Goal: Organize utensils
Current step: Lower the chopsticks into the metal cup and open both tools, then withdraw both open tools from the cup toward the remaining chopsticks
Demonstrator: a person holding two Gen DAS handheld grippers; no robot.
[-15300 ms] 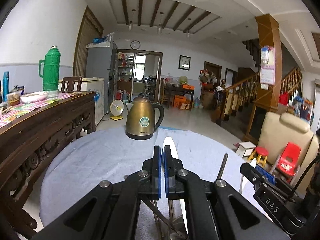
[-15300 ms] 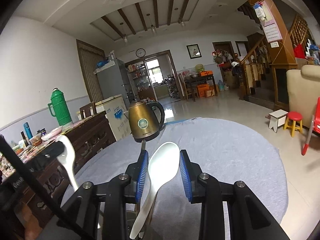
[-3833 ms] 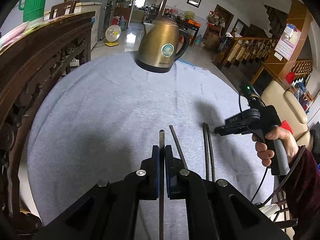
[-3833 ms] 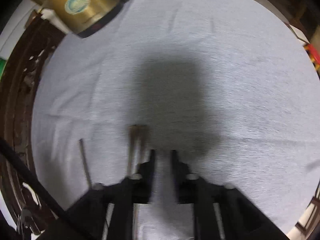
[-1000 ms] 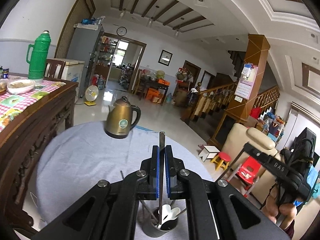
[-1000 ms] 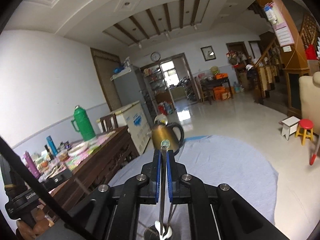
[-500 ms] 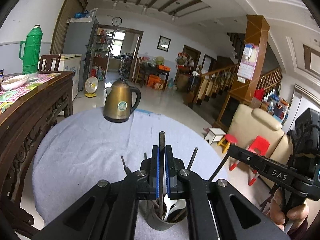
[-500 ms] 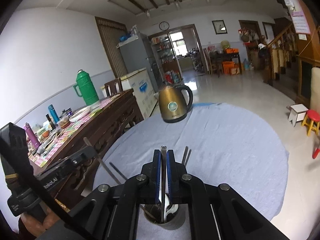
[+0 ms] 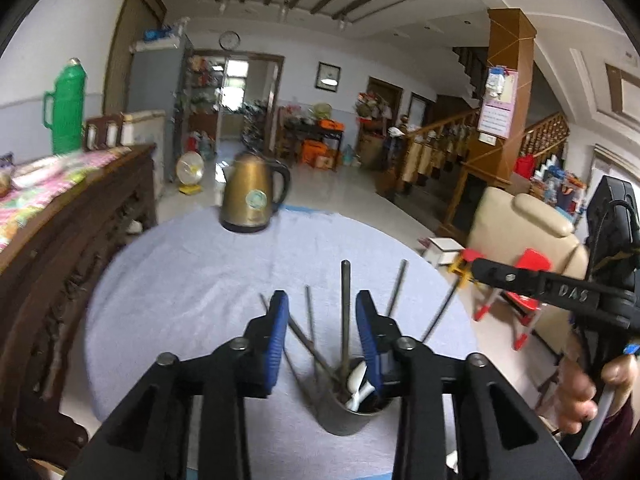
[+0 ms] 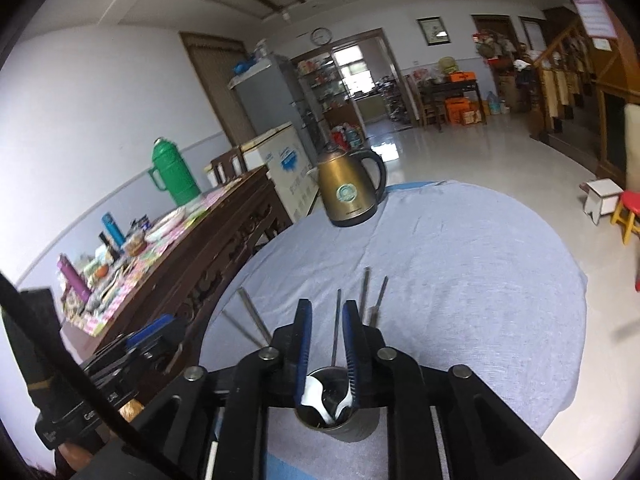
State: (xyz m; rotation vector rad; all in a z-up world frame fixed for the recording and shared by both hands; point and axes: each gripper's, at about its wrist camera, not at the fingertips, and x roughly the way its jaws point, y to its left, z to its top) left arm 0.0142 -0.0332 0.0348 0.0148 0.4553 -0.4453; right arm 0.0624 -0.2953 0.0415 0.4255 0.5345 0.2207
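Observation:
A dark metal cup (image 9: 352, 416) stands near the front of the round grey-clothed table (image 9: 192, 276). It holds several metal chopsticks (image 9: 345, 308) and white spoons (image 9: 358, 384). My left gripper (image 9: 322, 316) is open just above the cup, with a chopstick standing free between its jaws. In the right wrist view the same cup (image 10: 340, 420) with chopsticks (image 10: 337, 328) and white spoons (image 10: 316, 398) sits below my right gripper (image 10: 325, 322), which is open with a chopstick loose between its jaws. The right gripper also shows at the right of the left wrist view (image 9: 532, 280).
A brass electric kettle (image 9: 252, 200) stands at the table's far side. A dark wooden sideboard (image 9: 60, 216) with a green thermos (image 9: 66, 108) runs along the left. A beige armchair (image 9: 524, 228) and red plastic stools are to the right, off the table.
Both grippers have opened and let go of their chopsticks, which now stand in the cup. Both have drawn back slightly above the cup.

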